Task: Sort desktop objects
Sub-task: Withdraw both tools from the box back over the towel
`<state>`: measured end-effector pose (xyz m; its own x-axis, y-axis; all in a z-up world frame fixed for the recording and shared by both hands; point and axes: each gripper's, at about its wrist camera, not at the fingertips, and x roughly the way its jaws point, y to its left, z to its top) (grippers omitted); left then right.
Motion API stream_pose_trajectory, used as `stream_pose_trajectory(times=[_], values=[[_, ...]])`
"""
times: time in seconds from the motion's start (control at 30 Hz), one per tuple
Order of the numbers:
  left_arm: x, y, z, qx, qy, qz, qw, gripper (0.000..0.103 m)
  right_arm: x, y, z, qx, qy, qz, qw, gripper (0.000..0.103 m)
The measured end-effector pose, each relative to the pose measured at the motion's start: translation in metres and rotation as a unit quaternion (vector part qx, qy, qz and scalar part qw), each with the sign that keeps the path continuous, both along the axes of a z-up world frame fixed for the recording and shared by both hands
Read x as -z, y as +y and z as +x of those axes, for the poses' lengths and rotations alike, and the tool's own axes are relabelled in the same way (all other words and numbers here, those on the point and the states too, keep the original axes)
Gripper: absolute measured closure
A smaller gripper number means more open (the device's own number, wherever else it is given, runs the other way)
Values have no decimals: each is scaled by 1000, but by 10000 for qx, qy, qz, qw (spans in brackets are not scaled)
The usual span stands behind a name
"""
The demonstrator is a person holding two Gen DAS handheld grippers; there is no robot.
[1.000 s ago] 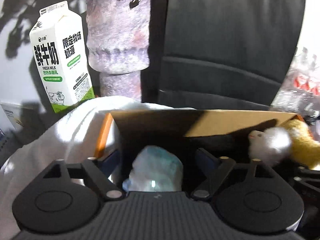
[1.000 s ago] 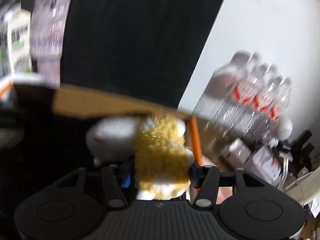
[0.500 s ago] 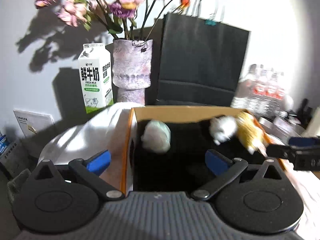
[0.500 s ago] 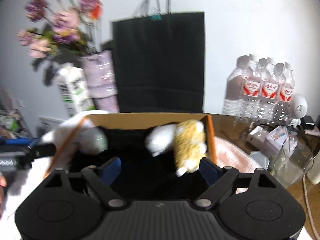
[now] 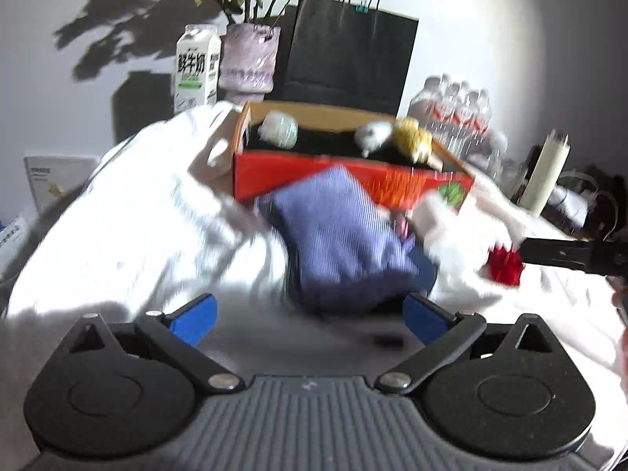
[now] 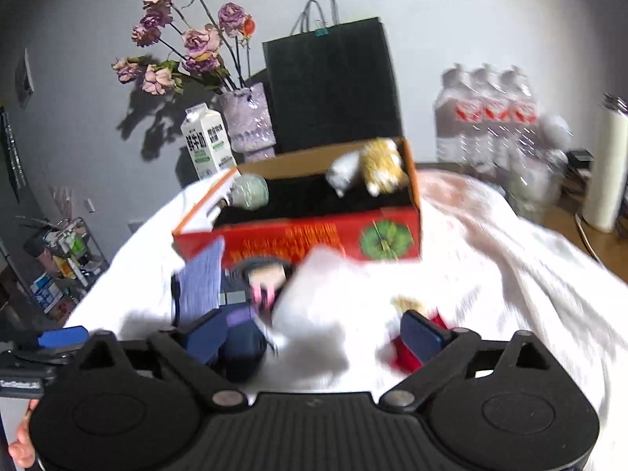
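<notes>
A red cardboard box [image 5: 353,180] [image 6: 314,235] stands on the white cloth [image 5: 137,227]. Inside lie a pale green bundle [image 5: 279,130] [image 6: 249,192] at the left and a white and yellow plush toy [image 5: 396,139] [image 6: 371,167] at the right. In front of the box lie a blue striped pouch [image 5: 345,239] [image 6: 200,282], a dark-haired doll [image 6: 267,278], a white object [image 5: 435,216] [image 6: 314,298] and a small red item [image 5: 504,267] [image 6: 408,353]. My left gripper [image 5: 310,316] is open and empty before the pouch. My right gripper [image 6: 314,337] is open and empty above the white object.
A milk carton [image 5: 196,70] [image 6: 208,143], a vase of dried roses [image 5: 249,59] [image 6: 249,121] and a black paper bag [image 5: 349,59] [image 6: 333,86] stand behind the box. Water bottles [image 6: 486,117] and a white cylinder [image 5: 545,172] stand at the right.
Both grippers have let go of the bundle and the plush toy, which now lie in the box, and have pulled back and up to the items in front of it.
</notes>
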<state>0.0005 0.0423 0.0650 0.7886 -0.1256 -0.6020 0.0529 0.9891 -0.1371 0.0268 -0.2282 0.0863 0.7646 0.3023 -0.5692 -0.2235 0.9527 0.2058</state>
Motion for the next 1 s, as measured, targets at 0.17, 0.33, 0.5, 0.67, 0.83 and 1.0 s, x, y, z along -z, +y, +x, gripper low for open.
stream_pose_trajectory(times=[0.17, 0.33, 0.5, 0.67, 0.83, 1.0], values=[[35, -26, -34, -11, -334, 602, 9976, 0, 38, 4, -52, 14, -276, -472, 9985, 5], [57, -35, -41, 44, -308, 618, 9976, 0, 66, 9, -62, -21, -369, -661, 9971, 5], [61, -40, -43, 1, -329, 707, 9970, 0, 76, 12, -63, 74, -427, -591, 9973, 5], [64, -37, -39, -23, -200, 507, 9985, 0, 79, 10, -62, 177, -433, -585, 9972, 4], [65, -36, -39, -43, -202, 479, 9986, 0, 81, 4, -59, 255, -281, -380, 9986, 4], [63, -33, -39, -55, -138, 417, 9990, 0, 81, -1, -58, 333, -204, -221, 9990, 4]])
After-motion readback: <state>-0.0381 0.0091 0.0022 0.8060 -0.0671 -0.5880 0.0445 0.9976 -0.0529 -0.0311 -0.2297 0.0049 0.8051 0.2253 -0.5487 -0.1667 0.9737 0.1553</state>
